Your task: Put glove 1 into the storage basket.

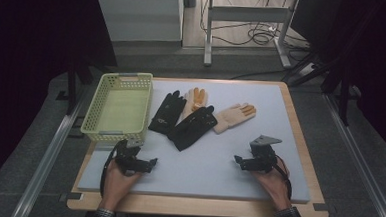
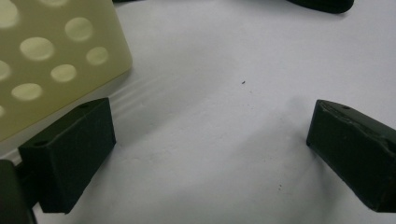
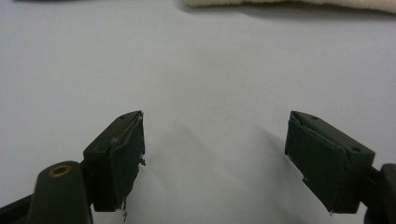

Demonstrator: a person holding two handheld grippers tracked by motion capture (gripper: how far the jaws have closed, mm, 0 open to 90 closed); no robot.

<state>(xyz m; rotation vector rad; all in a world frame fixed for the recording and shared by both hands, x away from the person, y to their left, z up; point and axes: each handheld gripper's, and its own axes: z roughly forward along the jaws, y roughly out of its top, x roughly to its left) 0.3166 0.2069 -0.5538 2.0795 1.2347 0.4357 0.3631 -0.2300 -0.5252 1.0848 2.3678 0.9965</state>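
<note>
Grey mat (image 1: 259,142) beneath both tools. My left gripper (image 2: 210,144) has jaws spread wide, empty, beside basket (image 2: 51,56); right gripper (image 3: 215,154) likewise spread, holding nothing.

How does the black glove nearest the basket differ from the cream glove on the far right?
The black glove by the basket is dark all over; the right-hand cream glove is pale with orange fingertips. The black one's fingers point away from the person; the cream one's point right. Both lie flat on the grey mat.

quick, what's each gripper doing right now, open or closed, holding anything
Left gripper: open, holding nothing, over the mat beside the basket.
Right gripper: open, holding nothing, over bare mat.
</note>
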